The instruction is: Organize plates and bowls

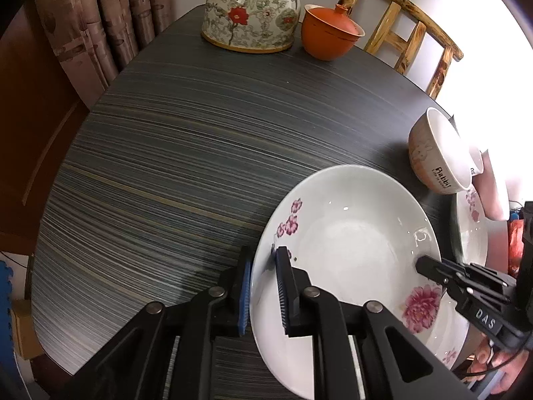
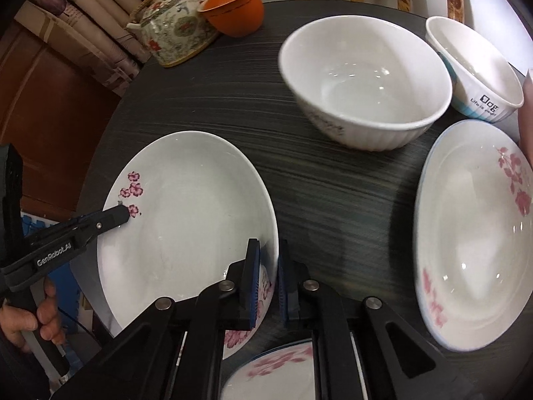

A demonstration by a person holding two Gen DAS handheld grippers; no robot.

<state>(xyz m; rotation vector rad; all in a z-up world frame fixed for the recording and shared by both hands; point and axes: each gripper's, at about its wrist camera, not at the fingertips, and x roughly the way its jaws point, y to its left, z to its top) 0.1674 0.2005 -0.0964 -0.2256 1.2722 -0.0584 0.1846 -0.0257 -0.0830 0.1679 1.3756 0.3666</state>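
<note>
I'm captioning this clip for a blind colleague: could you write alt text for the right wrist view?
Both grippers clamp opposite rims of a white plate with purple flowers: the right gripper on its near right edge, the left gripper on its left edge. Behind it on the dark table stand a large white bowl, a smaller bowl, a teapot and an orange cup.

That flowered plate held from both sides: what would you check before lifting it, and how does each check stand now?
1. Left gripper fingers astride the plate rim: ok.
2. Right gripper fingers shut on the opposite rim: ok.
3. Grips on opposite edges, balanced: ok.
4. Nothing lying in the plate: ok.
5. White bowl and pink-flowered plate stand apart from it: ok.
6. Grip firm enough not to slip: cannot tell.
</note>
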